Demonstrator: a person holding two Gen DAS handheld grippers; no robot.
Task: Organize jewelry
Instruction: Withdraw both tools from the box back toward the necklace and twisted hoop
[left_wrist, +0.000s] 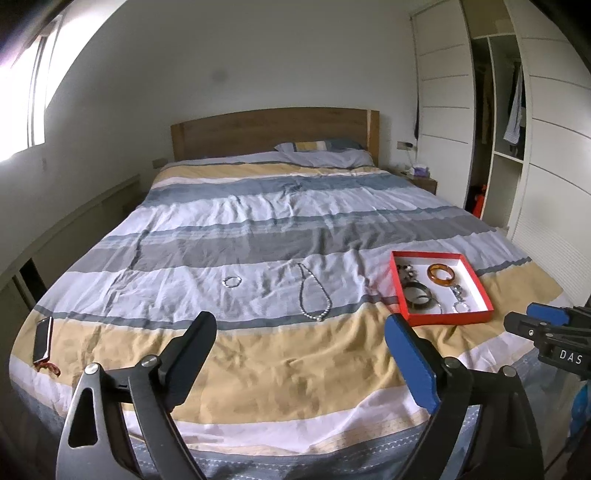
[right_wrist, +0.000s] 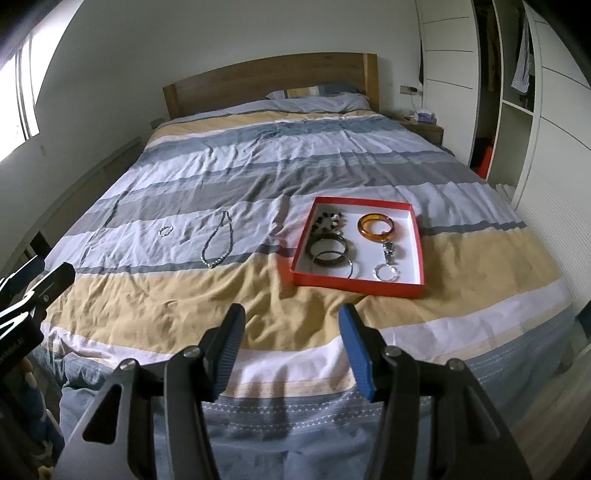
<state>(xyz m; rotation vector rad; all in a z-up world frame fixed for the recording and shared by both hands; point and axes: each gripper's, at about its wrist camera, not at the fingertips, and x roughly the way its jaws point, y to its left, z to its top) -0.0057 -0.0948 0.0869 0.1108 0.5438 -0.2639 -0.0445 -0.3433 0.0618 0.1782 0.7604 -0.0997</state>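
Left view: looking from the foot of the bed (left_wrist: 258, 229), left of centre, facing the headboard (left_wrist: 273, 133), tilting gently down.
Right view: sitting further right, pointing more steeply down, nearer the red tray (right_wrist: 301, 277).
Framing: each view is peering out between its own hand-held gripper's fingers.
Shared: both are taking in the bed, tray, necklace (left_wrist: 314, 291), wardrobe (left_wrist: 554, 147) and window (left_wrist: 29, 92).
Cross-sight: each is catching the other hand-held gripper at its edge.

Open bedspread (right_wrist: 177, 302) before tray (right_wrist: 421, 240)
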